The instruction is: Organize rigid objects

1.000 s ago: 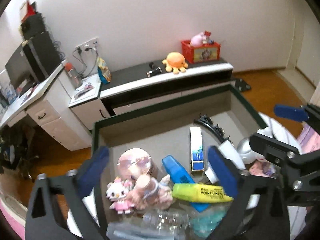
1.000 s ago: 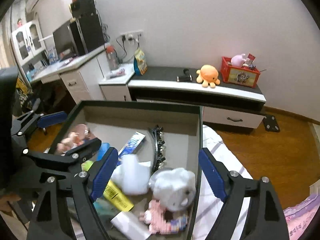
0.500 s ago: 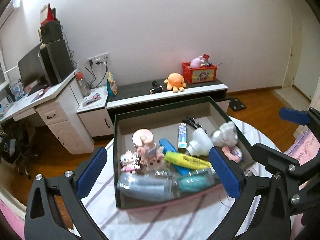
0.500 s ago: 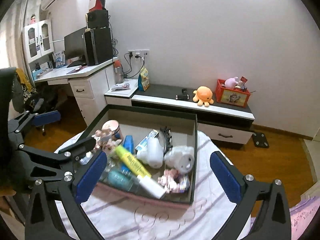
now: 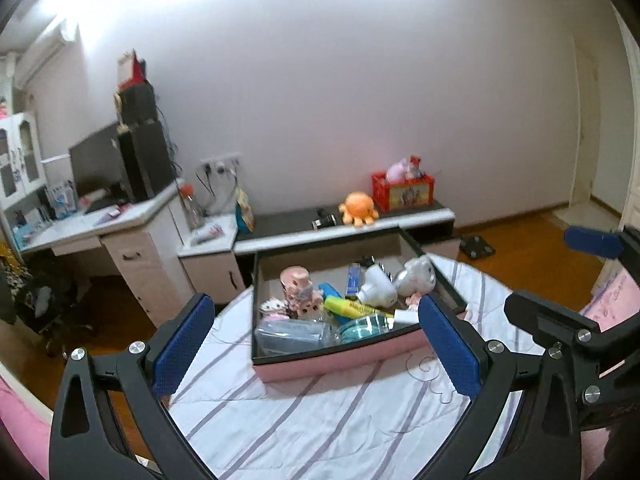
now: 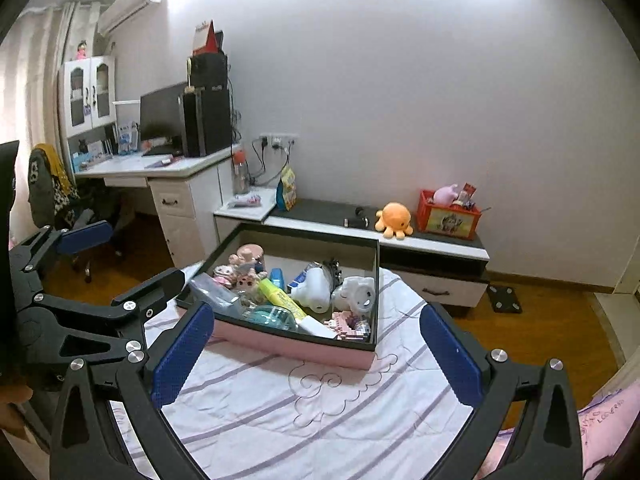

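A pink box with a dark rim (image 5: 336, 362) (image 6: 288, 346) sits on the striped bedsheet. It holds several small objects: a yellow highlighter (image 5: 352, 307) (image 6: 282, 298), a white elephant figure (image 5: 418, 276) (image 6: 358, 294), a white bottle (image 5: 376, 290) (image 6: 316, 288), pink dolls (image 5: 298, 288) (image 6: 244, 268) and a clear bottle (image 5: 292, 336). My left gripper (image 5: 316, 350) is open and empty, held back above the sheet in front of the box. My right gripper (image 6: 314, 354) is open and empty too, beside it on the right.
The bed's white sheet with purple stripes (image 5: 320, 420) (image 6: 320, 400) lies in front of the box. Behind stand a low black-and-white cabinet (image 6: 400, 236) with an orange octopus toy (image 6: 394, 220) and a red crate (image 6: 448, 218), and a desk with a monitor (image 6: 160, 116).
Both grippers have pulled back and up from just over the box's contents. The whole box and the sheet in front of it have come into view. Both stay open.
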A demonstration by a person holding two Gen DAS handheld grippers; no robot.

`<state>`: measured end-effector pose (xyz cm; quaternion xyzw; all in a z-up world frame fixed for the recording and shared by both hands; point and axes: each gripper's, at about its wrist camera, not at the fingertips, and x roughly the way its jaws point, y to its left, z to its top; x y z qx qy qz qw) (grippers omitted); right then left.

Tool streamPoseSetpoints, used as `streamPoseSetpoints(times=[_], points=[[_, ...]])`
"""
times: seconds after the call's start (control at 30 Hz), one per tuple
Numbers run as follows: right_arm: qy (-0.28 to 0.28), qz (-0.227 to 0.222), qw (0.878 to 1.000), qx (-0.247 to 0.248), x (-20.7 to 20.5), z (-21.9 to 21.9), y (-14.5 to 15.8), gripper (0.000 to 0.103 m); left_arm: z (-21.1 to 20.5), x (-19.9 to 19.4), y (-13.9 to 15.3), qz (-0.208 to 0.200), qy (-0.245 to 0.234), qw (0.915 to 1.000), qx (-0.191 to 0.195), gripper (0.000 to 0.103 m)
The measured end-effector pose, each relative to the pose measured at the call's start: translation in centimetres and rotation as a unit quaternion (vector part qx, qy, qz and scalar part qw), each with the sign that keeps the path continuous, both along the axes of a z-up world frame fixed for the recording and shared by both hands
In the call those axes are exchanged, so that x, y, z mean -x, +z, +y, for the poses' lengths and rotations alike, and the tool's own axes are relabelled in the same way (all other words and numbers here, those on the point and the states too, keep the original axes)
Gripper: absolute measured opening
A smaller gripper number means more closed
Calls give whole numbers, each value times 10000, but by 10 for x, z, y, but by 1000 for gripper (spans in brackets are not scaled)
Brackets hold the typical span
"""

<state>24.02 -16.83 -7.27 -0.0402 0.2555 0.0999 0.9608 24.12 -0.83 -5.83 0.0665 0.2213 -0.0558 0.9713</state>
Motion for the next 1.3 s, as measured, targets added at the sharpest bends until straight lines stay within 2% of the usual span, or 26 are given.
streamPoseSetpoints(times=[0.27, 0.43, 0.67, 0.97, 1.3], points=[[52, -692, 9972, -270, 67, 1, 24, 103, 2, 84, 37, -977, 246, 9949, -17, 103], [94, -919, 9951, -337, 97, 2, 33, 103, 4, 116, 49, -1223, 347, 9918, -101, 103], [70, -1358, 9902, -309, 125, 8, 56, 103, 4, 146, 74, -1713, 532, 9833, -305, 103], [31, -2082, 9776, -300, 163, 18, 80, 103, 15, 186, 95, -2367, 551, 9700, 66, 103], [-10, -2429, 9698, -204, 186, 24, 85, 103, 23, 205, 95, -2565, 527, 9644, 372, 103]])
